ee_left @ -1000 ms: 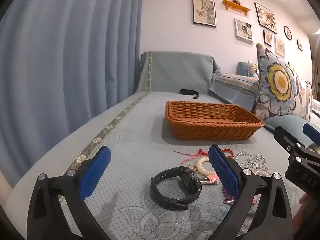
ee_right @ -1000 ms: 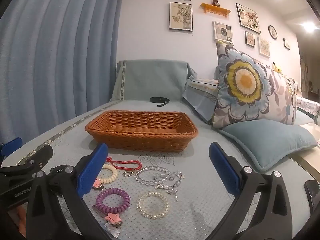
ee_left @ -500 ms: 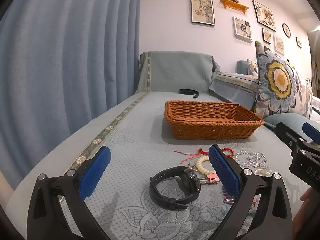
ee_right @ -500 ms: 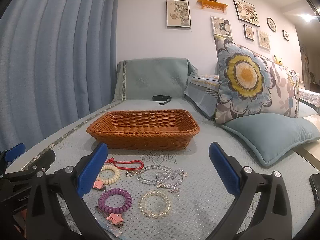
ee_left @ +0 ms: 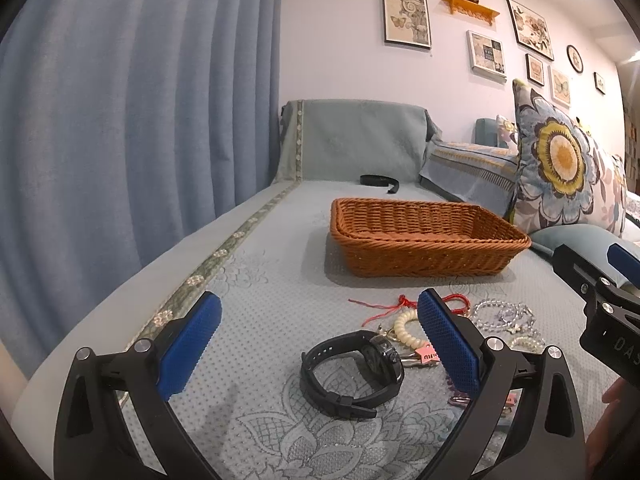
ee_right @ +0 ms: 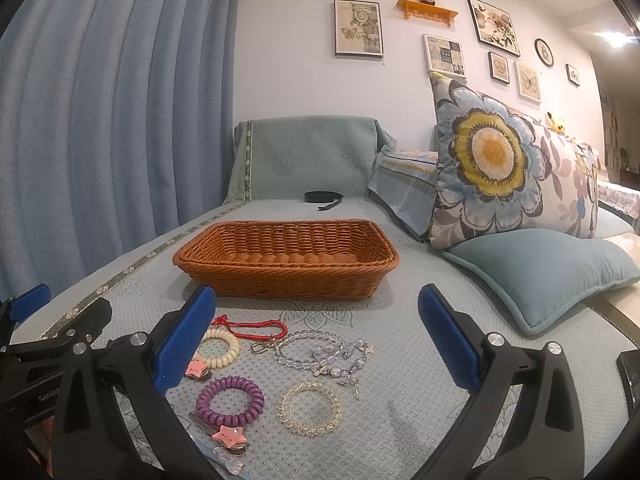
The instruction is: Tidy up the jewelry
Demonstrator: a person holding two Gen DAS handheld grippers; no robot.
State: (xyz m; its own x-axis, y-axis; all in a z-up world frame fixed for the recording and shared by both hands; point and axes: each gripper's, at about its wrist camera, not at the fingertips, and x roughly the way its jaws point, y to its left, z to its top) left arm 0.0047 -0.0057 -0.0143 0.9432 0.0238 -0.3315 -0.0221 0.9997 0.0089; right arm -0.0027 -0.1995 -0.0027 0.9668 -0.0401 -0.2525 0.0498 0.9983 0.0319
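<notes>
An empty brown wicker basket (ee_left: 424, 236) (ee_right: 288, 256) sits on the blue-grey sofa cover. In front of it lies the jewelry. A black watch (ee_left: 354, 372) rests between the fingers of my left gripper (ee_left: 320, 344), which is open above it. A cream coil bracelet (ee_left: 404, 326) (ee_right: 222, 348), a red cord (ee_right: 256, 325), clear bead bracelets (ee_right: 320, 350), a purple coil tie (ee_right: 230, 395), a clear coil tie (ee_right: 310, 408) and pink star clips (ee_right: 228, 436) lie under my open right gripper (ee_right: 316, 344).
A flowered pillow (ee_right: 508, 168) and a plain blue cushion (ee_right: 540, 272) stand to the right of the basket. A black strap (ee_right: 322, 197) lies at the sofa's far end. Blue curtains (ee_left: 132, 120) hang along the left edge. The right gripper's body (ee_left: 600, 304) shows in the left wrist view.
Both cameras have tipped slightly, so the scene sits a little lower in view. The jewelry and basket have not moved, and both grippers stay open.
</notes>
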